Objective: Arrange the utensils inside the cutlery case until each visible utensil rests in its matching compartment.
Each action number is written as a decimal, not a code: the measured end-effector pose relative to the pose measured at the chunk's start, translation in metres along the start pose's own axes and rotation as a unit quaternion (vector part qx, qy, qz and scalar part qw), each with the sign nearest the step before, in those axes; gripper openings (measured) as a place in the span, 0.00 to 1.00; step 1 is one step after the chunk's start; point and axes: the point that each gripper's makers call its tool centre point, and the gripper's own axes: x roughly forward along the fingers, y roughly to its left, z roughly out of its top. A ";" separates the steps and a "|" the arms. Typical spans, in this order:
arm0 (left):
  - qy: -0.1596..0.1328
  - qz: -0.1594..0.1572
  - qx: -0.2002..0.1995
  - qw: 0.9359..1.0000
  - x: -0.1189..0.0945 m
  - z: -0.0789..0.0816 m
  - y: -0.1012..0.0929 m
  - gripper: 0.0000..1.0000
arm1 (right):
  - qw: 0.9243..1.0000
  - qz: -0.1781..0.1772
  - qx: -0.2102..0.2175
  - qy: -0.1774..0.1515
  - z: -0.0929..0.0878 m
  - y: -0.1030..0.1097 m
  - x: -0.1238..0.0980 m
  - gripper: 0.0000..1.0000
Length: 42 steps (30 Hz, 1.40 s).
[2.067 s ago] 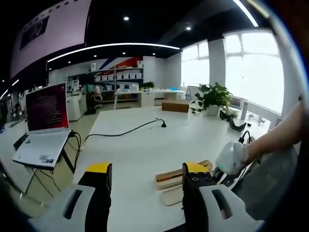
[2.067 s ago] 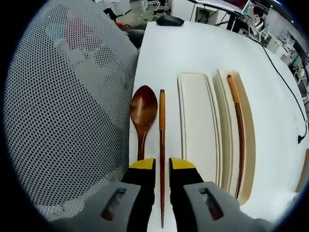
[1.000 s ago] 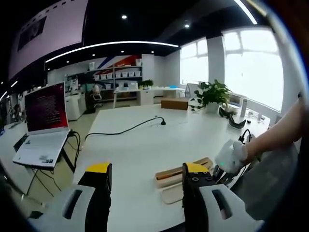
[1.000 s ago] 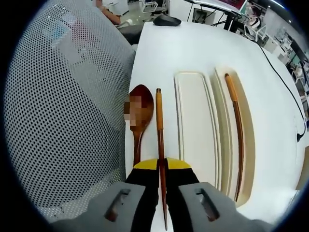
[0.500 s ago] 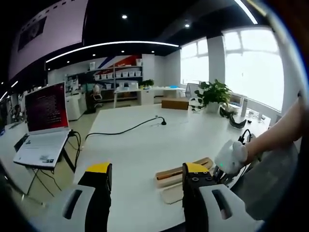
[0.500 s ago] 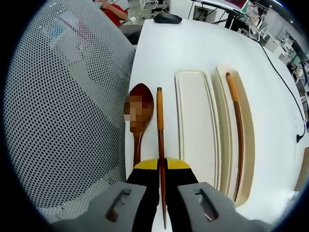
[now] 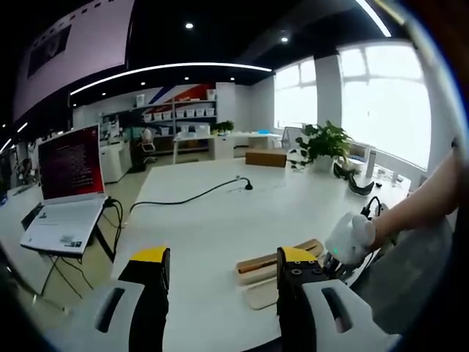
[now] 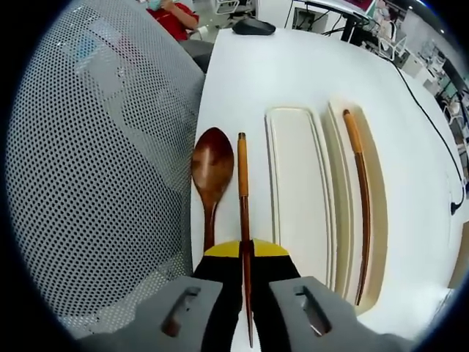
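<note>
In the right gripper view my right gripper (image 8: 246, 253) is shut on a wooden chopstick (image 8: 242, 198) that runs straight ahead over the white table. A wooden spoon (image 8: 211, 172) lies just left of it on the table. The cream cutlery case (image 8: 297, 198) lies to the right, its near compartment bare; a second chopstick (image 8: 360, 194) rests in the far compartment. In the left gripper view my left gripper (image 7: 220, 264) is open and held above the table, with the cutlery case (image 7: 258, 270) behind its right jaw and the right gripper (image 7: 350, 240) in a person's hand beyond.
A mesh chair back (image 8: 95, 169) stands along the table's left edge in the right gripper view, with a black mouse (image 8: 253, 28) at the table's far end. The left gripper view has a laptop (image 7: 67, 183) on a side stand, a black cable (image 7: 190, 199) and a potted plant (image 7: 322, 150).
The right gripper's jaws have shut onto the chopstick, which was lying between them 2.1 s ago. The left gripper has stayed open and still.
</note>
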 end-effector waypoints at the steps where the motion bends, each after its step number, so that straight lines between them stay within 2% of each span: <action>1: 0.000 0.000 0.000 1.000 0.000 0.000 0.000 0.60 | 1.000 0.000 -0.002 0.000 0.000 0.000 0.000 0.00; 17: 0.000 0.001 0.000 1.000 0.000 0.000 0.001 0.60 | 1.000 -0.021 0.003 -0.018 0.009 -0.012 -0.012 0.00; 29: 0.000 0.002 0.001 1.000 0.000 -0.001 0.001 0.60 | 0.998 -0.040 0.009 -0.048 0.023 -0.021 -0.028 0.00; 42: -0.001 0.004 -0.001 1.000 0.000 0.000 0.001 0.60 | 0.997 -0.062 0.002 -0.051 0.025 -0.029 -0.034 0.00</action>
